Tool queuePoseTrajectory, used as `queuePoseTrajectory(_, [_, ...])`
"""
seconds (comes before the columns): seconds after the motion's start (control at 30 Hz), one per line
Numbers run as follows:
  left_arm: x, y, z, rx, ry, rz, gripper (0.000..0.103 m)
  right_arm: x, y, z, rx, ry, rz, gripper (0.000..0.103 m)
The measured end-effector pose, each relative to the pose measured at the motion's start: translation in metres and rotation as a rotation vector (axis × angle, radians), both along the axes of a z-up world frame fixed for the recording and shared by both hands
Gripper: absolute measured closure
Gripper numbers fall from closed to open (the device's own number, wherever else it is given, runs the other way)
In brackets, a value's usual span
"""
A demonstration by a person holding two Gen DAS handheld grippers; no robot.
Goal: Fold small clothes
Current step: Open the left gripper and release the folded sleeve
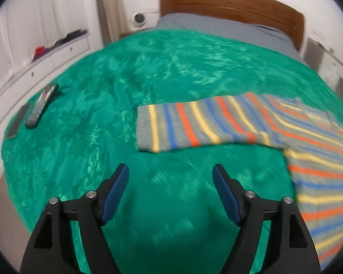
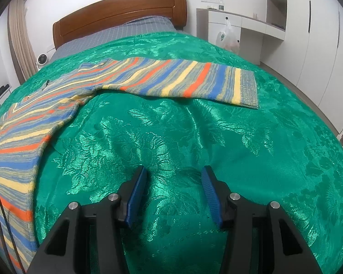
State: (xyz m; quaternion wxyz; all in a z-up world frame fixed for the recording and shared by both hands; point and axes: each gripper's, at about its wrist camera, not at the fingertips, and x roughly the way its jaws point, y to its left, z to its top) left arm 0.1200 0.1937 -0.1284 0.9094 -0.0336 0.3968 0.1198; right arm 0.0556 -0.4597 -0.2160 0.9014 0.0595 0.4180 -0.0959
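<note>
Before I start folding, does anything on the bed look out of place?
Two stray items lie on the green bedspread left of the striped knit sweater: a grey remote control and a dark flat rectangular object. The sweater lies flat, sleeves spread.

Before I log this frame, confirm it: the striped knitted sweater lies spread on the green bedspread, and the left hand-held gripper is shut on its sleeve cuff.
Not right. The left hand-held gripper is open and empty, short of the grey ribbed sleeve cuff, as the left wrist view shows. The striped knitted sweater does lie spread on the green bedspread.
</note>
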Motion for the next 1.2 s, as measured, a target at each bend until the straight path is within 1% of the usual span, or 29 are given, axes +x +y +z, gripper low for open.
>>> queuePoseTrajectory(0.03, [-0.006, -0.005, 0.005, 0.006, -0.007, -0.009, 0.019, 0.000, 0.000, 0.000, -0.002, -0.001, -0.001, 0.053])
queuePoseTrajectory(0.1, [-0.018, -0.014, 0.013, 0.009, -0.018, -0.021, 0.018, 0.000, 0.001, 0.000, -0.006, -0.002, -0.002, 0.053])
queuePoseTrajectory(0.23, [-0.032, -0.031, 0.024, 0.005, -0.018, -0.031, 0.017, 0.000, 0.001, 0.000, -0.007, -0.003, -0.003, 0.053])
queuePoseTrajectory(0.37, [-0.043, -0.047, 0.031, 0.038, -0.021, -0.047, 0.017, -0.001, 0.000, 0.000, -0.007, -0.007, -0.002, 0.053])
queuePoseTrajectory(0.47, [-0.049, -0.057, 0.036, 0.055, -0.030, -0.055, 0.013, -0.001, 0.000, 0.000, -0.008, -0.011, -0.002, 0.053])
queuePoseTrajectory(0.57, [-0.052, -0.063, 0.036, 0.055, -0.037, -0.053, 0.009, -0.002, 0.000, -0.001, -0.009, -0.011, -0.003, 0.053])
queuePoseTrajectory(0.63, [-0.052, -0.064, 0.028, 0.050, -0.027, -0.049, 0.006, -0.002, 0.000, -0.001, -0.009, -0.011, -0.003, 0.053])
queuePoseTrajectory(0.7, [-0.052, -0.063, 0.012, 0.030, -0.003, -0.057, 0.006, -0.002, 0.000, 0.000, -0.009, -0.010, -0.003, 0.053])
queuePoseTrajectory(0.83, [-0.049, -0.053, -0.039, -0.031, 0.084, -0.061, 0.006, -0.001, 0.002, 0.000, -0.015, -0.003, -0.006, 0.052])
queuePoseTrajectory(0.9, [-0.050, -0.047, -0.065, -0.047, 0.131, -0.058, 0.005, 0.000, 0.002, 0.001, -0.019, 0.001, -0.008, 0.052])
queuePoseTrajectory(0.93, [-0.054, -0.045, -0.071, -0.051, 0.104, -0.069, 0.002, 0.000, 0.002, 0.001, -0.021, 0.002, -0.008, 0.052])
queuePoseTrajectory(0.97, [-0.060, -0.046, -0.072, -0.036, 0.057, -0.083, 0.001, 0.000, 0.002, 0.001, -0.023, 0.003, -0.009, 0.052])
queuePoseTrajectory(1.0, [-0.063, -0.048, -0.075, -0.017, 0.040, -0.099, 0.000, 0.001, 0.003, 0.001, -0.027, 0.005, -0.010, 0.052])
queuePoseTrajectory(1.07, [-0.066, -0.050, -0.078, -0.003, 0.016, -0.116, 0.000, 0.002, 0.004, 0.000, -0.033, 0.010, -0.010, 0.052])
queuePoseTrajectory(1.2, [-0.068, -0.050, -0.077, -0.005, 0.005, -0.118, 0.001, 0.004, 0.005, 0.000, -0.039, 0.013, -0.013, 0.052])
